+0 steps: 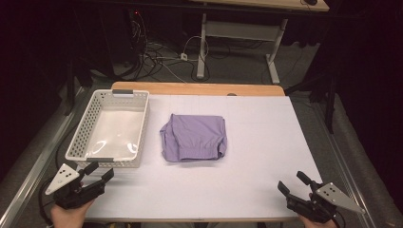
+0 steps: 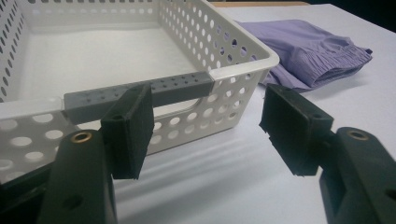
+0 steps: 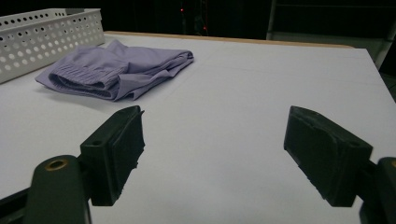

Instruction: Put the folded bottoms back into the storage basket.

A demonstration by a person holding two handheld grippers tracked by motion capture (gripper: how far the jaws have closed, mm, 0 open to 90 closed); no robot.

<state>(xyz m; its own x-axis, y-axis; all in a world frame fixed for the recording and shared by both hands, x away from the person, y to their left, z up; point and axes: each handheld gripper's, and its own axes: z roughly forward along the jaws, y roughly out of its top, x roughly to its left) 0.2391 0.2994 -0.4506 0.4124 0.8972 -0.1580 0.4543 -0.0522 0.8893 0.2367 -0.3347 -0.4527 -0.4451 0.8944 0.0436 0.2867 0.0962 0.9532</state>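
Left gripper: low at the surface's near-left corner, fingers apart, empty, beside the white basket.
Right gripper: near-right corner, fingers wide, empty.
Purple shorts: folded, mid-surface, right of basket.

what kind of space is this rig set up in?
Most likely a lab or workshop bench, not a home: a white-covered table with a perforated basket and folded purple garment, loose cables on the floor, and another desk frame behind.
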